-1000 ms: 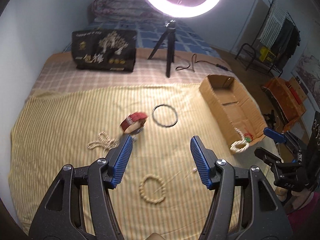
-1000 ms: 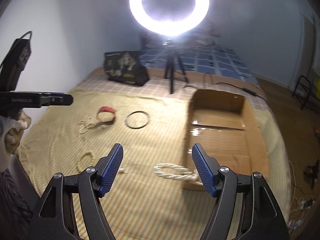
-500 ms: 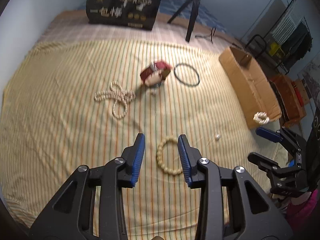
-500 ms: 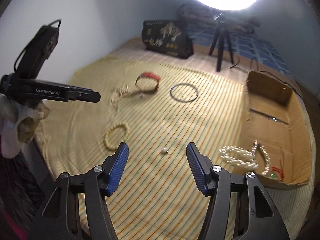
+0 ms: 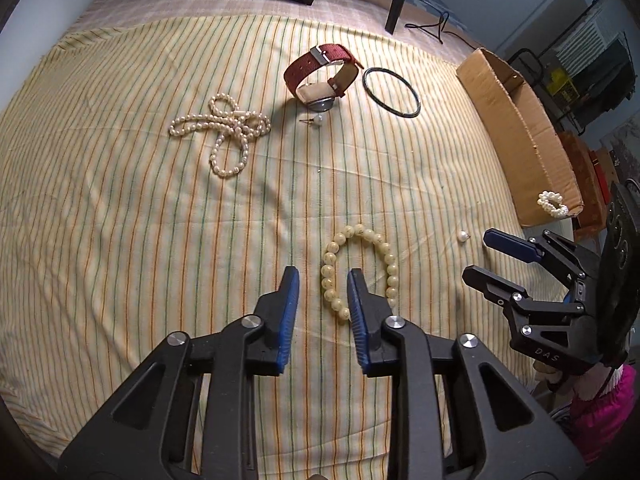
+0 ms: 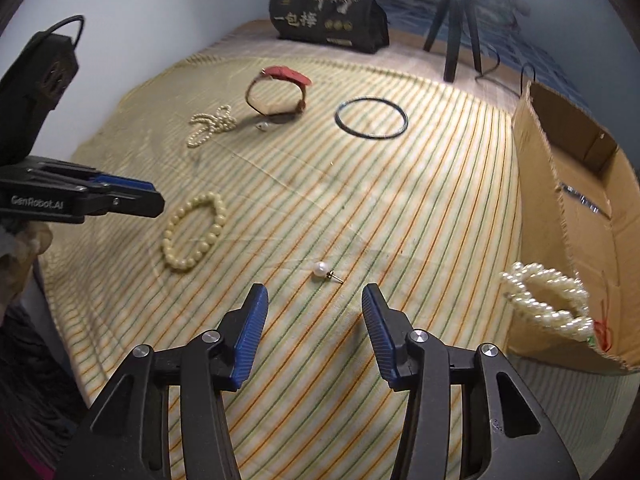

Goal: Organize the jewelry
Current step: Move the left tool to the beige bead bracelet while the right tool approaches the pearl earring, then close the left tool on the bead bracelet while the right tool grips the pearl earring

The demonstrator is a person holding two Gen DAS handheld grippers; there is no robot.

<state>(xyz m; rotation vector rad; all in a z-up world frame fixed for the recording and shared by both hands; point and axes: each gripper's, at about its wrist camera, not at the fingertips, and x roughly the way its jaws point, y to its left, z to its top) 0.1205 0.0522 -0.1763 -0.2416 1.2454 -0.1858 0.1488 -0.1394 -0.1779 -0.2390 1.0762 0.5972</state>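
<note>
Jewelry lies scattered on the striped bedspread (image 5: 120,200) below both of my tools. My left hand-held gripper (image 5: 322,278) is narrow and closing, its tips straddling the near left arc of the cream bead bracelet (image 5: 360,268); I can't tell whether the pads press on the beads yet. My right hand-held gripper (image 6: 314,300) stands at a middling width and is also closing, with the pearl earring (image 6: 322,269) just ahead of its tips, not yet between them and untouched. Farther ahead of the left one I see a pearl necklace (image 5: 224,128), a red-strapped watch (image 5: 322,72), a second small pearl stud (image 5: 317,120) beside the watch and a thin black ring (image 5: 392,88). To the right of the right one sits a cardboard box (image 6: 576,184), a pearl bracelet (image 6: 546,300) hanging over its near edge.
</note>
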